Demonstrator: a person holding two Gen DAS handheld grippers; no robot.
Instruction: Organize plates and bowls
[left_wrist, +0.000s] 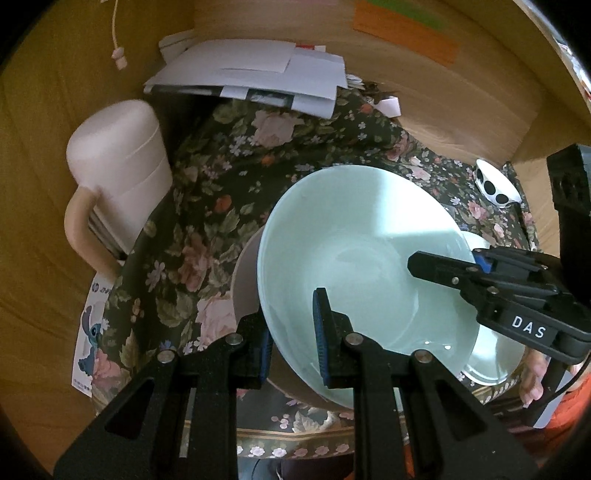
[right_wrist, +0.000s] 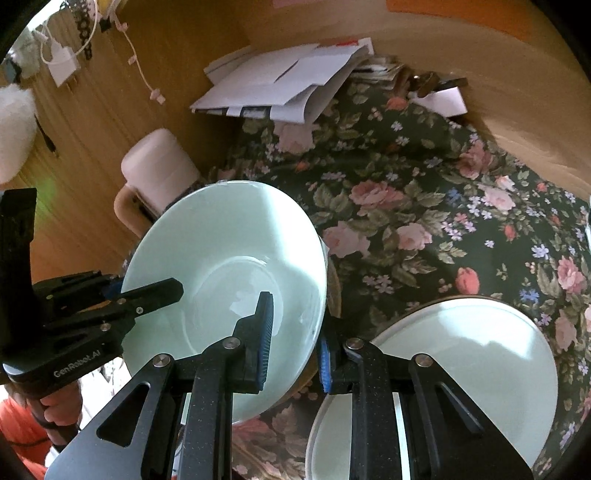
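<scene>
Crockery is counted as two pale green pieces: one bowl (left_wrist: 347, 258) and one plate (right_wrist: 480, 362). The bowl is held tilted above a desk draped in one dark floral cloth (left_wrist: 229, 177), with both claws clamped on its rim. In the left wrist view the left claw (left_wrist: 293, 338) is seen at 6 o'clock, its two blue pads closed narrowly on the bowl's near wall, one pad inside and one outside. The right claw (left_wrist: 448, 266) enters that view from 3 o'clock and pinches the opposite rim. In the right wrist view the right claw (right_wrist: 293, 343) grips the bowl (right_wrist: 221, 266) at 6 o'clock, while the left claw (right_wrist: 147, 291) is clamped on the rim at 9 o'clock, with one hand (right_wrist: 59, 406) visible beneath it.

The plate lies flat on the cloth at 4 o'clock in the right wrist view, just beside the bowl, partly hidden behind the claw's arms. In the left wrist view only its edge (left_wrist: 495, 362) shows past the bowl at 4 o'clock.

One cream lidded jug (left_wrist: 118, 184) with one handle stands at 9 o'clock. One stack of white papers (left_wrist: 251, 81) lies at 12 o'clock. One spotted black-and-white object (left_wrist: 496, 186) rests at 2 o'clock.
</scene>
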